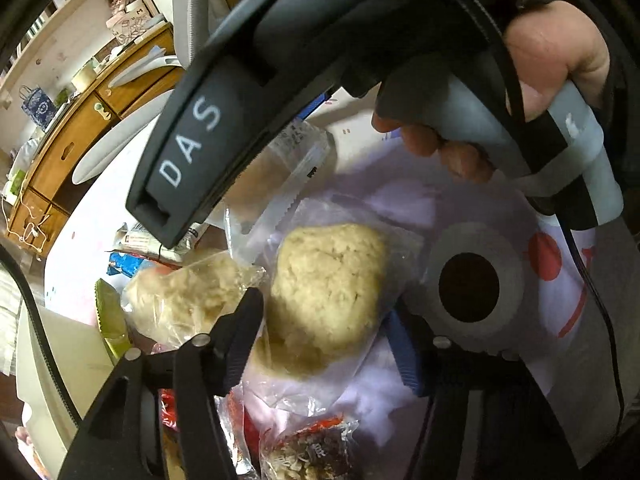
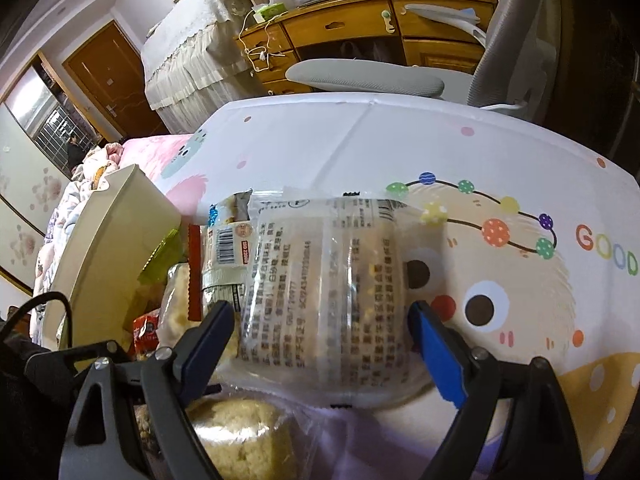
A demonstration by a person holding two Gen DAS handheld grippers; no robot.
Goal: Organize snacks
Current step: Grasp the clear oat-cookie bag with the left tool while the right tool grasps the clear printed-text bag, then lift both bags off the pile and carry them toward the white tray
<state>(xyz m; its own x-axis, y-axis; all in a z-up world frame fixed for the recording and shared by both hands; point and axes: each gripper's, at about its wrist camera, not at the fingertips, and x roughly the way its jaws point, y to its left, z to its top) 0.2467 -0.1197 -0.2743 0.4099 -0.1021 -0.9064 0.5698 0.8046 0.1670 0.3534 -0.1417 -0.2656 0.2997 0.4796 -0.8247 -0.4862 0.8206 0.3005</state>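
Early stage: snacks piled loose on the patterned tabletop (image 2: 360,140), cream bin (image 2: 112,240) at left. Left tool (image 1: 324,336) closing around pale rice-cake packet (image 1: 328,284), contact unclear. Right tool (image 2: 320,344) wide open, straddling clear printed packet (image 2: 328,280), not gripping.

we see our right gripper (image 2: 324,344) with jaws wide, astride a clear printed packet (image 2: 324,276) lying on the cartoon cloth (image 2: 500,152); the pads look just clear of it. more snacks (image 2: 224,240) crowd beside a cream box (image 2: 108,240) at the cloth's left edge.
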